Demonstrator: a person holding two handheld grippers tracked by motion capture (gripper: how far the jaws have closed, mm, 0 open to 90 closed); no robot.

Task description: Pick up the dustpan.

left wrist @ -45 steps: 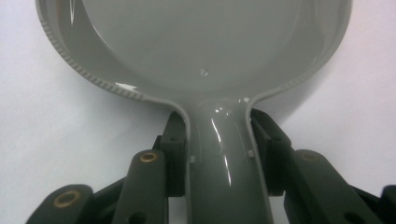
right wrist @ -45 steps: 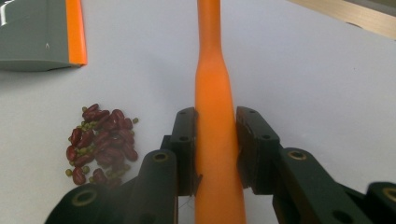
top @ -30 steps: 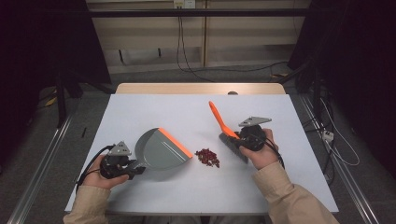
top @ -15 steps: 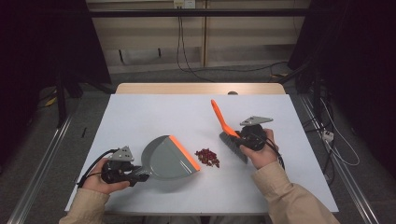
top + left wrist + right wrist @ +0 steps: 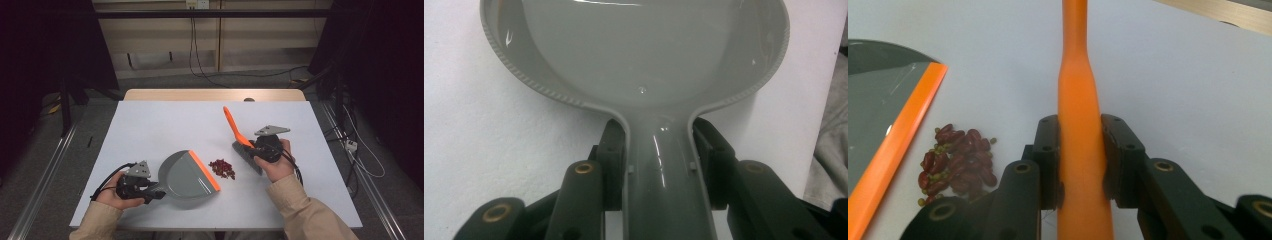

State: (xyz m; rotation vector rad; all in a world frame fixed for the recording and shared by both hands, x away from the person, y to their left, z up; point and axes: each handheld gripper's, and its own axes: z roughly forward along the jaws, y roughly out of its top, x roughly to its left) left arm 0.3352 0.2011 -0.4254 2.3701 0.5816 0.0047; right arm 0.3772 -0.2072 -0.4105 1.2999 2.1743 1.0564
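Note:
A grey dustpan point(image 5: 182, 175) with an orange lip point(image 5: 205, 170) lies flat on the white table point(image 5: 160, 125). My left gripper point(image 5: 155, 191) is shut on its grey handle point(image 5: 663, 170), and the pan's bowl point(image 5: 644, 50) lies ahead of my left gripper point(image 5: 660, 135). A small pile of red beans point(image 5: 222, 168) with a few green ones lies just right of the lip. My right gripper point(image 5: 251, 147) is shut on the orange handle point(image 5: 232, 125) of a brush whose grey bristles point(image 5: 247, 160) rest right of the pile. In the right gripper view, that gripper point(image 5: 1080, 150) clamps the handle point(image 5: 1078, 100), with the beans point(image 5: 955, 162) and the pan's lip point(image 5: 895, 150) to the left.
The table's far edge is a wooden strip point(image 5: 215, 95). Its front edge runs just under both forearms. Cables point(image 5: 350, 150) trail over the floor at the right, and dark stands flank the table on both sides.
The dustpan has slid right and toward the front edge, so its orange lip now lies close to the beans. The right gripper and brush have stayed put.

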